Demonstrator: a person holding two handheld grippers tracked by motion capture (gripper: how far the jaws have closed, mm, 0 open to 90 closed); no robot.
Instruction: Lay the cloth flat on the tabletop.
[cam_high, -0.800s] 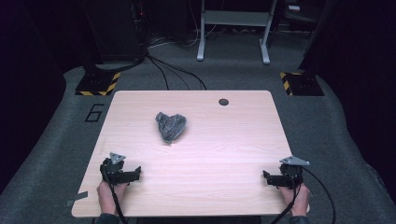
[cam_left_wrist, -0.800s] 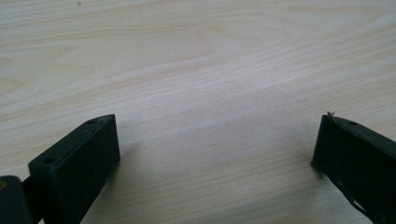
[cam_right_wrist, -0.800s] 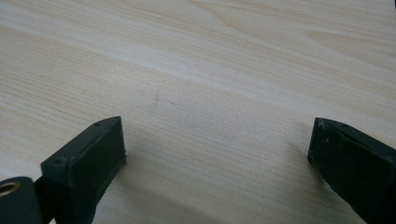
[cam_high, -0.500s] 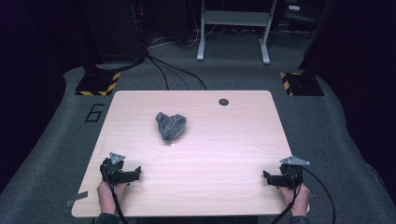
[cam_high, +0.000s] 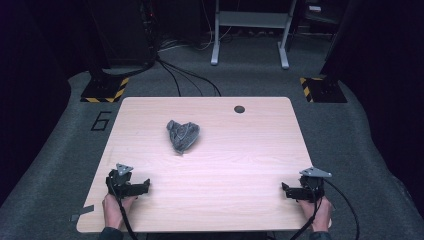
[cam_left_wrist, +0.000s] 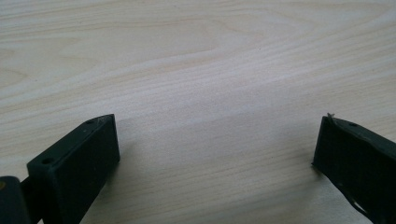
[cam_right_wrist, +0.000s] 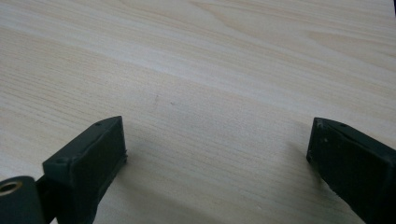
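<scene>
A crumpled dark grey cloth (cam_high: 182, 135) lies on the light wooden table (cam_high: 240, 150), left of centre and toward the far side. My left gripper (cam_high: 145, 185) rests near the front left corner, held by a hand, well short of the cloth. In the left gripper view its jaws stand wide apart over bare wood, left gripper (cam_left_wrist: 217, 140) open. My right gripper (cam_high: 285, 190) rests near the front right corner in the other hand. The right gripper (cam_right_wrist: 217, 140) is open too, with nothing between its jaws.
A small dark round grommet (cam_high: 239, 108) sits in the table near the far edge. Beyond the table, on grey carpet, stand yellow-black striped bases (cam_high: 105, 89), trailing cables (cam_high: 185, 80) and a white metal frame (cam_high: 250, 30). A cable runs from each gripper off the front edge.
</scene>
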